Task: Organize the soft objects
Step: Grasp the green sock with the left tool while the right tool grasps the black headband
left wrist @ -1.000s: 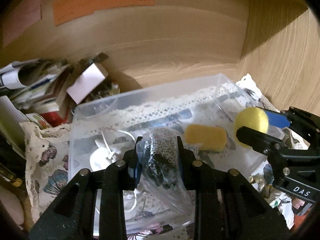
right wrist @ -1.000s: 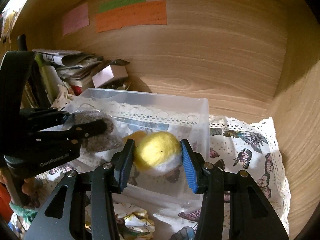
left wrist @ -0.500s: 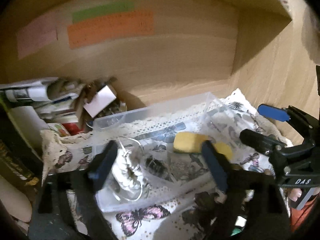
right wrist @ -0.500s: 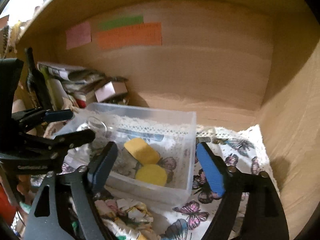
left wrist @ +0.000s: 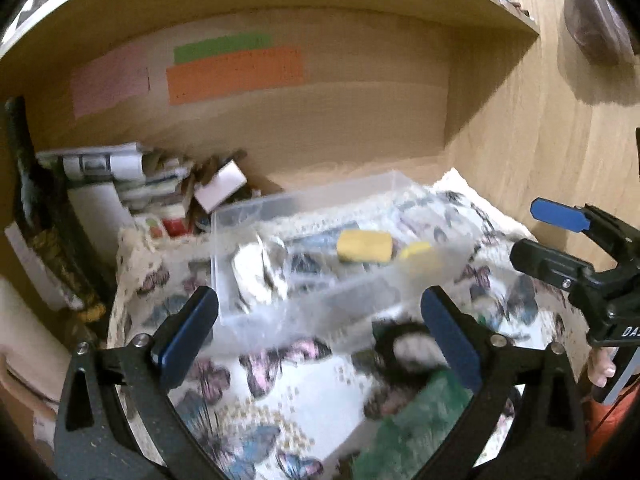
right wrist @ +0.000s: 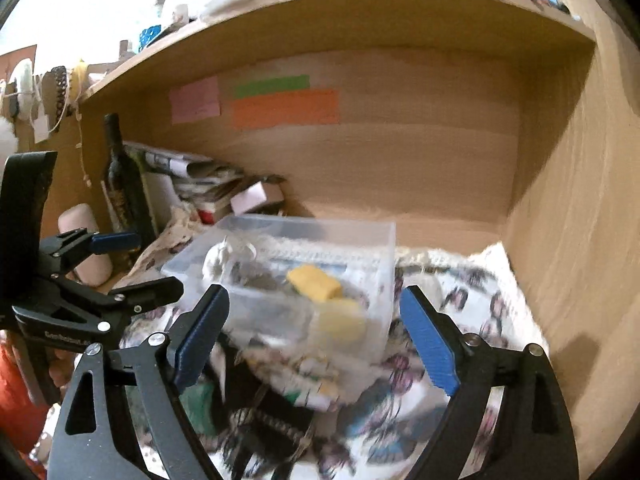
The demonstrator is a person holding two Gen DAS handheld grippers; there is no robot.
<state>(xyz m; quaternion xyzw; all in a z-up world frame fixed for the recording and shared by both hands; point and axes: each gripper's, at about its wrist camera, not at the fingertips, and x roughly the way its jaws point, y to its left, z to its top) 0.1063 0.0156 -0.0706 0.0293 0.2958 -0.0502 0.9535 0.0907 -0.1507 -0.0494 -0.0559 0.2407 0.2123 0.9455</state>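
The clear bin (right wrist: 372, 248) already holds a yellow sponge (right wrist: 316, 282), a yellow ball (right wrist: 340, 318) and a bagged dark item (blurred). Both the left gripper (left wrist: 320, 336) and right gripper (right wrist: 316, 340) hang wide open and empty in front of the bin, with a green soft thing (left wrist: 416, 420) nearer than the bin, seemingly left.

Warm dim light, motion blur, fisheye bending

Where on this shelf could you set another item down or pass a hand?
Bare wood lies behind the clear bin, toward the right wall, and the butterfly cloth right of the bin is open. Crowded: the paper stack and bottle on the left.
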